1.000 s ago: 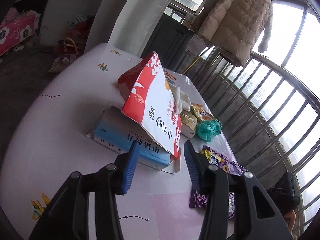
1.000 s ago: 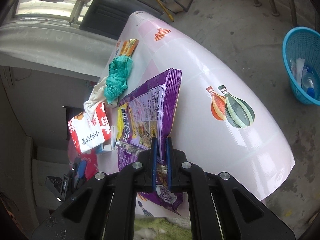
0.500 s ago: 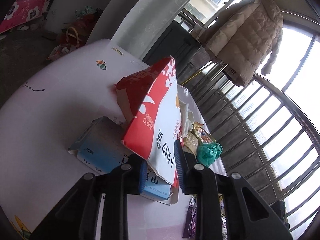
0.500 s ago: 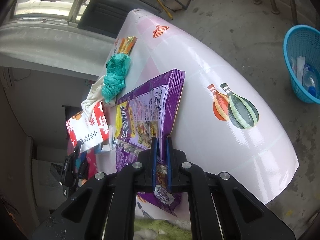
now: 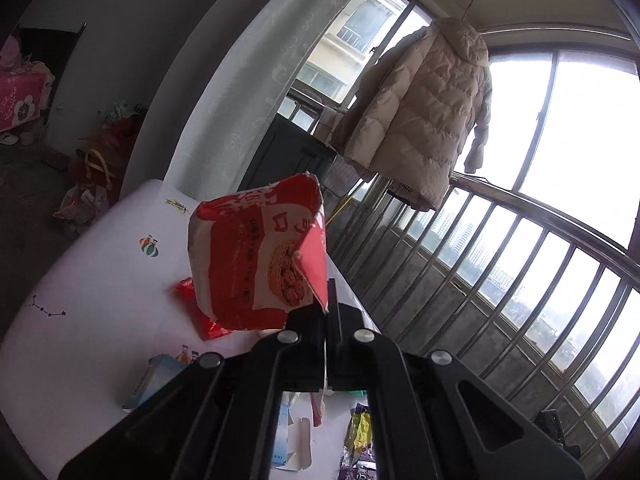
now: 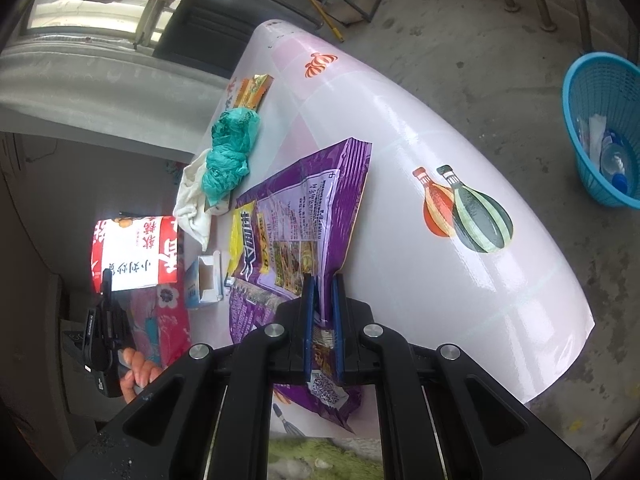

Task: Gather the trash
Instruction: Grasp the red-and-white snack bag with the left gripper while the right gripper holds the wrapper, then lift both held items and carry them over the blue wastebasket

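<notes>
My left gripper (image 5: 328, 308) has its jaws closing tight on a corner of the red and white snack bag (image 5: 256, 256), and its pads press on it. The bag hangs in the air above the pink table (image 5: 92, 280). The right wrist view shows the same bag (image 6: 134, 252) at the left, with the left gripper (image 6: 107, 276) and a hand under it. My right gripper (image 6: 322, 284) is shut on the near edge of the purple snack bag (image 6: 304, 200), which lies flat on the table (image 6: 440, 120).
A blue and white box (image 6: 202, 280), a white cloth (image 6: 194, 200), a crumpled green plastic bag (image 6: 230, 148) and a yellow wrapper (image 6: 252, 90) lie on the table. A red wrapper (image 5: 196, 312) lies under the lifted bag. A blue basket (image 6: 604, 128) holding trash stands on the floor at right.
The left gripper closed on the red and white bag and lifted it off the blue and white box, tilting upward. The right gripper stayed where it was, still gripping the purple bag.
</notes>
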Available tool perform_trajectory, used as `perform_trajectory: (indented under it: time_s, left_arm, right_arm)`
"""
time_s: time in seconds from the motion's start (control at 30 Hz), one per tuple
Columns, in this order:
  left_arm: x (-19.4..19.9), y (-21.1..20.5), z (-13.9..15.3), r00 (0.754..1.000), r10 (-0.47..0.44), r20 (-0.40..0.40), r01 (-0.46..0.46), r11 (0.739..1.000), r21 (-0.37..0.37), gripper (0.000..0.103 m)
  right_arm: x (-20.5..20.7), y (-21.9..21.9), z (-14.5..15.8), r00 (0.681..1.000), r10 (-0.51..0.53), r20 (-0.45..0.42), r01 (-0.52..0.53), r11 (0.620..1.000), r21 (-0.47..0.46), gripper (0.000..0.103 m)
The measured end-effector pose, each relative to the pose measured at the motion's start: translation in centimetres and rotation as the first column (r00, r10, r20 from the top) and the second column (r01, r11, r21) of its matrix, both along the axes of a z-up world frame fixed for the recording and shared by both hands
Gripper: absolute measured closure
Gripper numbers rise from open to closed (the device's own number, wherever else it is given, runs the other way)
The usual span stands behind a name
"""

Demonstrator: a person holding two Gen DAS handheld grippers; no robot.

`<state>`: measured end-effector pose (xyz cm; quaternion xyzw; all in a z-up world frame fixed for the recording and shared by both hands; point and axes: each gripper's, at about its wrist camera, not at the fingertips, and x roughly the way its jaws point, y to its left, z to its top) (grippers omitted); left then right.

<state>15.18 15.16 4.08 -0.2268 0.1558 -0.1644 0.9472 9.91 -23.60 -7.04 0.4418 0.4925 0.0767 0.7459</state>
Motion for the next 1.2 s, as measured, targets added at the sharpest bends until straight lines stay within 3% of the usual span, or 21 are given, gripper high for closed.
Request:
perform_trajectory:
  time_s: [0.33,0.67,1.0,1.2]
  left_arm:
    - [-5.3,-0.4,3.6,0.994,0.005,0.106,-0.009,0.999,0.041,0.103]
    - [-8.7,-2.4,5.4,0.991,-0.033,0.129,0.025,0.998,0.066,0.103]
    - [-9.2,-4.8,7.9,0.978,-0.136,0.158,0.129,0.990,0.056,0.103]
    - [-7.9,-7.3,8.2,0.971,-0.199,0.131,0.194,0.980,0.052,0.103]
  right_arm:
    - [-0.2,-0.8,3.1,0.996,0.008,0.083,-0.007,1.000,-0.016,0.098]
    - [-1.4,-0.8,8.7,0.978,0.027,0.206,-0.013,0.997,-0.071,0.100]
    - [-3.6,-2.3,13.9,0.946,-0.004,0.325,0.062,0.984,-0.167,0.100]
    - [-5.1,-4.7,14.8,0.933,-0.078,0.353,0.159,0.965,-0.207,0.100]
